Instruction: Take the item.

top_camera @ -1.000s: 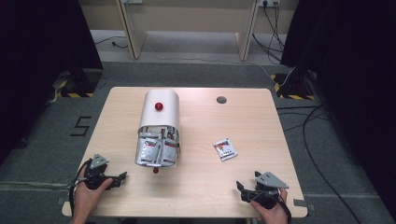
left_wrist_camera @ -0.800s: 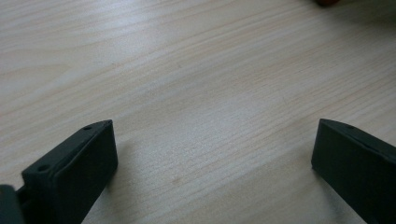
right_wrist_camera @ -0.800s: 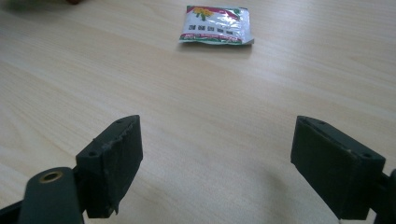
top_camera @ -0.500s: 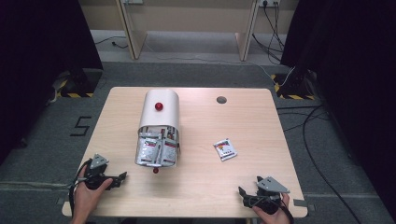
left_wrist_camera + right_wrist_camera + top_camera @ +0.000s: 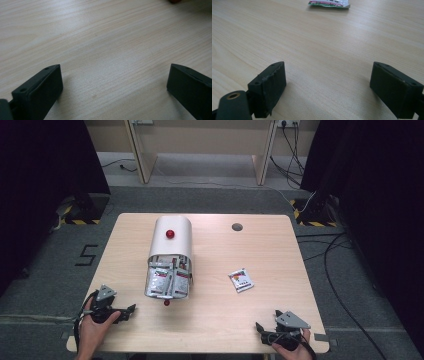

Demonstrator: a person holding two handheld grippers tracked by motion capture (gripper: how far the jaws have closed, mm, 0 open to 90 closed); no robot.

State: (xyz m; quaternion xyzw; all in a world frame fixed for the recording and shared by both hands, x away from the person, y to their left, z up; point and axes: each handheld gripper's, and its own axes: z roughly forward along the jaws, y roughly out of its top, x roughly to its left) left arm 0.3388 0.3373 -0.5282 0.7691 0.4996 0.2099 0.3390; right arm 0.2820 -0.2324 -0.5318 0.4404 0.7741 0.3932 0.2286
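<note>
Although both tongs rest low near the front edge of the table (image 5: pixel 300 245), neither one is holding anything. From the left: the left gripper (image 5: pixel 131 309) lies just before the person's hand (image 5: pixel 95 325), with its jaws wide apart and only bare wood between them in the left gripper view. Near it, toward the middle, a white curved container (image 5: pixel 171 240) lies on its side, its open mouth full of small packets (image 5: pixel 167 282) and a little red ball (image 5: pixel 166 302) just in front. Further right, one loose packet (image 5: pixel 241 280) lies flat and alone on the wood. It looks light, thin and soft, probably slippery foil, so I think it is best to pinch it at one edge. The right gripper (image 5: pixel 260 328) is nearest to it, jaws also wide apart, touching nothing.
</note>
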